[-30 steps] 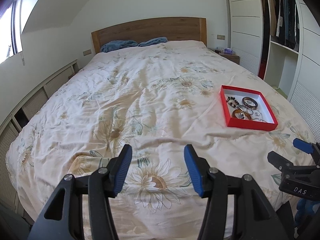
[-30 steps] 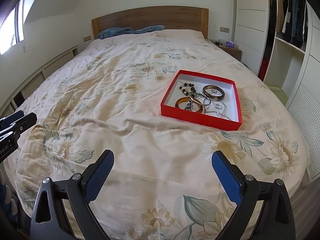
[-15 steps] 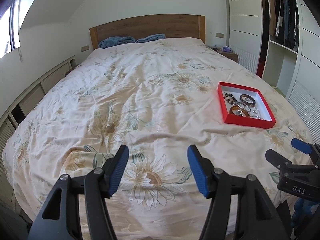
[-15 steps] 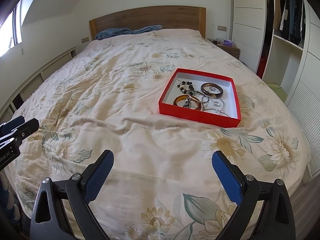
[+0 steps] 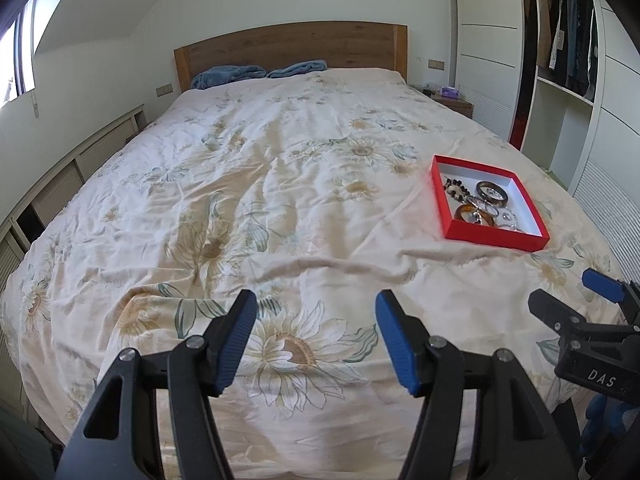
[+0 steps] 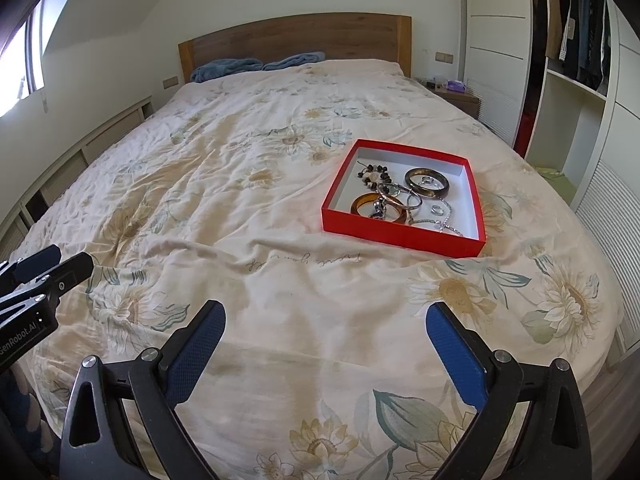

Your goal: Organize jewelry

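Bedroom, floral bed (image 5: 280,200): red tray (image 6: 400,240) is lying right of centre, corralling tangled jewelry (image 6: 400,196); I am holding left tool (image 5: 316,340) and right tool (image 6: 324,348) apart, empty, awaiting approach.

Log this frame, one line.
phase: approach | left gripper: open, empty | right gripper: open, empty | red tray: on bed, holds bangles, beads, rings | contact: none

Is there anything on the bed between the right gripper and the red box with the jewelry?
Nothing visible. Between the right gripper and the red box lies only the wrinkled bedspread. The gripper is open and empty.
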`<state>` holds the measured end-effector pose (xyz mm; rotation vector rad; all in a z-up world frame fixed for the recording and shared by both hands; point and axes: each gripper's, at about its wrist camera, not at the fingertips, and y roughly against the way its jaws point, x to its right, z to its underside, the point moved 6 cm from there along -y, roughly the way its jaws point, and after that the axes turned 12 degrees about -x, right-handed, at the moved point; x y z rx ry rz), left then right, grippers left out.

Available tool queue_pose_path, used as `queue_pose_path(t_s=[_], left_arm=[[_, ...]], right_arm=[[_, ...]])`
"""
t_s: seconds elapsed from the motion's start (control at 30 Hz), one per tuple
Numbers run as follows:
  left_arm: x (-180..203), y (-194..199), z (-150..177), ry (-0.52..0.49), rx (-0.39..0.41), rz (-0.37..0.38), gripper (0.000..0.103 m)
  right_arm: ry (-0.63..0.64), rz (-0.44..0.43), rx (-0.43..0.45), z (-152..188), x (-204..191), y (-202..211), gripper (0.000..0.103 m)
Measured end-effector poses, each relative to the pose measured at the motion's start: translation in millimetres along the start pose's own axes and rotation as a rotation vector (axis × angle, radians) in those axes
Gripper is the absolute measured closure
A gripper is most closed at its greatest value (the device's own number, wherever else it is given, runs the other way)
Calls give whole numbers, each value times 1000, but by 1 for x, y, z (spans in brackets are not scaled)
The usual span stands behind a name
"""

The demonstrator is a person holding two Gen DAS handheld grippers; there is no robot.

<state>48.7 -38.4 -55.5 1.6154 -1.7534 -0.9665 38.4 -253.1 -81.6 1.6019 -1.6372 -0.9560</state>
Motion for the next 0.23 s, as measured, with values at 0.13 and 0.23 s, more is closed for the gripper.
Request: queue_pose_path(t_s=[0.13,0.23], left_arm=[[1,0,0,3,-3,4,43],[2,0,1,2,-4,4,43]], right_arm=[[6,2,4,0,-2,2,2],[11,9,6,0,-3,2,2]])
